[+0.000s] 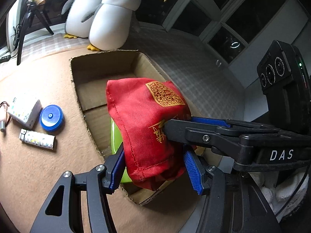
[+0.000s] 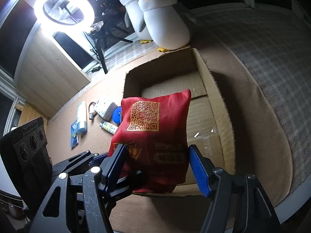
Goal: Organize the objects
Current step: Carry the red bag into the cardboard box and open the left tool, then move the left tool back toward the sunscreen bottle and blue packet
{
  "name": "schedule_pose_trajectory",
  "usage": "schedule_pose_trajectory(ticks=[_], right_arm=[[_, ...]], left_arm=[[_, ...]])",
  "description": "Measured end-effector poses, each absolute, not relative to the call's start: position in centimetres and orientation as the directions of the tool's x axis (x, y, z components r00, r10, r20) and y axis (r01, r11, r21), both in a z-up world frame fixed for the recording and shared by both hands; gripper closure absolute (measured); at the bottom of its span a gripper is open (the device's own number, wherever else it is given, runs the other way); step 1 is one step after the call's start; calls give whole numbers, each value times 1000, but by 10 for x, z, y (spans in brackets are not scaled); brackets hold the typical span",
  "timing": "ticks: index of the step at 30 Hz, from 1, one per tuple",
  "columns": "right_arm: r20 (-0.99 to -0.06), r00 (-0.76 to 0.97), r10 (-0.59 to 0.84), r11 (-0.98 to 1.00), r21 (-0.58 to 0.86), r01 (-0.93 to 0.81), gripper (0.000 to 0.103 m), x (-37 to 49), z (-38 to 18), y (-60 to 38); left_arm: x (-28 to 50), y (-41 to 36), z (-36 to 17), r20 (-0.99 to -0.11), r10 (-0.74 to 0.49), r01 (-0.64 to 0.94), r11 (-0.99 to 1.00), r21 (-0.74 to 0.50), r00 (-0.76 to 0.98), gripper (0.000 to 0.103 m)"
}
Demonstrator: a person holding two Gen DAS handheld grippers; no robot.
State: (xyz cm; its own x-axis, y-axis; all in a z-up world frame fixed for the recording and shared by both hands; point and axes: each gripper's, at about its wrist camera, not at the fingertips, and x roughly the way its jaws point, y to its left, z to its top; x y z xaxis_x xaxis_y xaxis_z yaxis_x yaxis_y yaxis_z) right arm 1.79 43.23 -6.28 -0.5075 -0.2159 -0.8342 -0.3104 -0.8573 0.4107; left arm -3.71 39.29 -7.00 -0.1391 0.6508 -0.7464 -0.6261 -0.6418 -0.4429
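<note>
A red cloth bag (image 1: 147,124) with a gold QR code hangs above the open cardboard box (image 1: 105,66). My left gripper (image 1: 155,165) is shut on the bag's lower end. My right gripper (image 1: 175,124) comes in from the right, and its fingers pinch the bag's side. In the right wrist view the bag (image 2: 153,136) sits between the right gripper's (image 2: 157,165) blue pads (image 2: 198,170) over the box (image 2: 211,89); the left gripper holds it from below left. A green object (image 1: 115,136) lies in the box under the bag.
On the tan blanket left of the box lie a blue round lid (image 1: 51,118), a white patterned box (image 1: 25,110), a patterned lighter (image 1: 38,138) and a white tube (image 2: 81,116). Two plush penguins (image 1: 108,17) stand behind the box. A ring light (image 2: 64,5) shines at the back left.
</note>
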Motion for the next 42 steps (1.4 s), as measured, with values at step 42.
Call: schedule_pose_trajectory(ticks=[42], right_arm=[[-834, -397, -385, -892, 447, -74, 42, -89, -77, 277]], left_arm=[[-78, 81, -84, -775, 469, -184, -882, -434, -423, 38]])
